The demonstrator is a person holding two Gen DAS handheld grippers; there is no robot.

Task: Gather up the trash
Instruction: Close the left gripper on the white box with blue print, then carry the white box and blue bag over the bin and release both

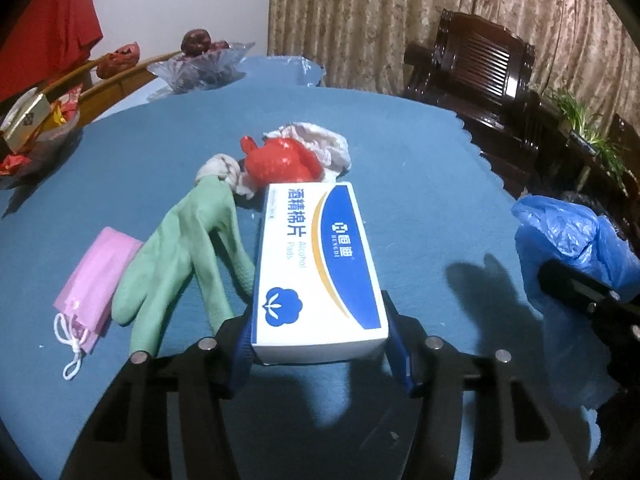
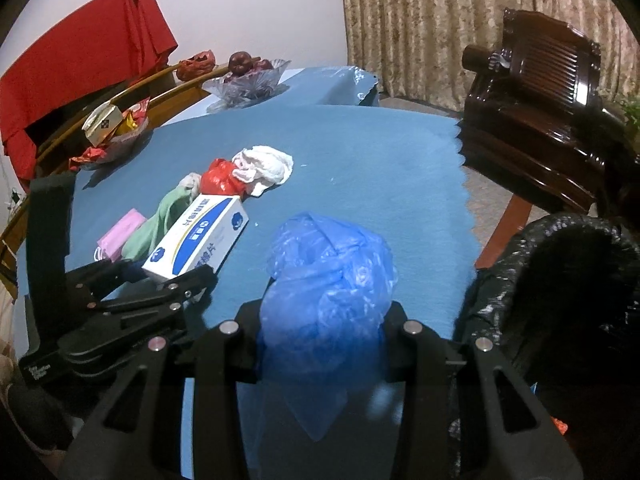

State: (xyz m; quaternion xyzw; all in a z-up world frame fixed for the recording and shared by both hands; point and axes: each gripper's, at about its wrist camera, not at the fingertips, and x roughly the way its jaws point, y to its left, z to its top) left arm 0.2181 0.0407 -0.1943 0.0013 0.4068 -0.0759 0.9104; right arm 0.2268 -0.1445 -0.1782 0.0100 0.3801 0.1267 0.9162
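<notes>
My left gripper is shut on a white and blue alcohol-pad box, holding its near end; the box also shows in the right wrist view. My right gripper is shut on a crumpled blue plastic bag, also at the right in the left wrist view. On the blue tablecloth lie a green rubber glove, a pink face mask, a red plastic bag and crumpled white tissue.
A black-lined trash bin stands off the table's right edge. Glass bowls with fruit and wrappers sit at the far left. A dark wooden chair stands beyond the table. Curtains hang behind.
</notes>
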